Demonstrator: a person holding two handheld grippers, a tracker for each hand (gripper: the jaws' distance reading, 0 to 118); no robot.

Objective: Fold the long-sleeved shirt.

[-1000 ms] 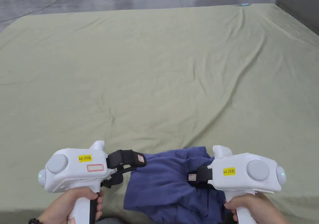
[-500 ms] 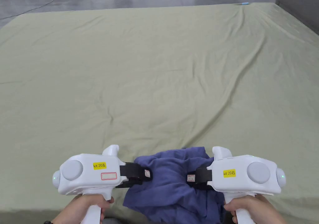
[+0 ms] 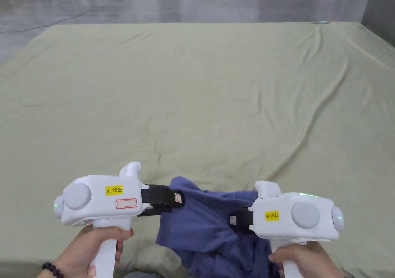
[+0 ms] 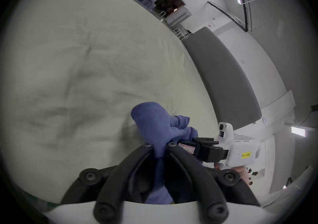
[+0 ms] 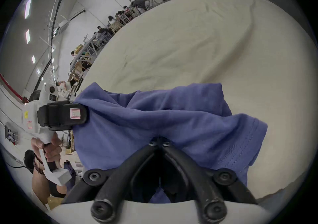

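Observation:
A blue shirt (image 3: 208, 224) hangs bunched between both grippers at the near edge of the green-covered bed (image 3: 200, 97). My left gripper (image 3: 178, 198) is shut on the shirt's upper left part; in the left gripper view its black jaws pinch a fold of blue shirt (image 4: 154, 124) at the left gripper (image 4: 159, 146). My right gripper (image 3: 232, 221) is shut on the cloth's right side; in the right gripper view the jaws of the right gripper (image 5: 160, 143) meet on the blue shirt (image 5: 154, 119), with a stitched hem at the right. The shirt's lower part drops out of sight.
The wide bed sheet (image 5: 189, 42) stretches far ahead, wrinkled and bare. Grey floor (image 3: 193, 0) lies beyond its far edge. A grey padded panel (image 4: 222, 76) stands along the bed's right side. Several people sit at tables (image 5: 106, 28) far off.
The left gripper has lifted and drawn slightly left with the shirt's corner, so the cloth now spreads a little between the two grippers. The head camera has tilted up.

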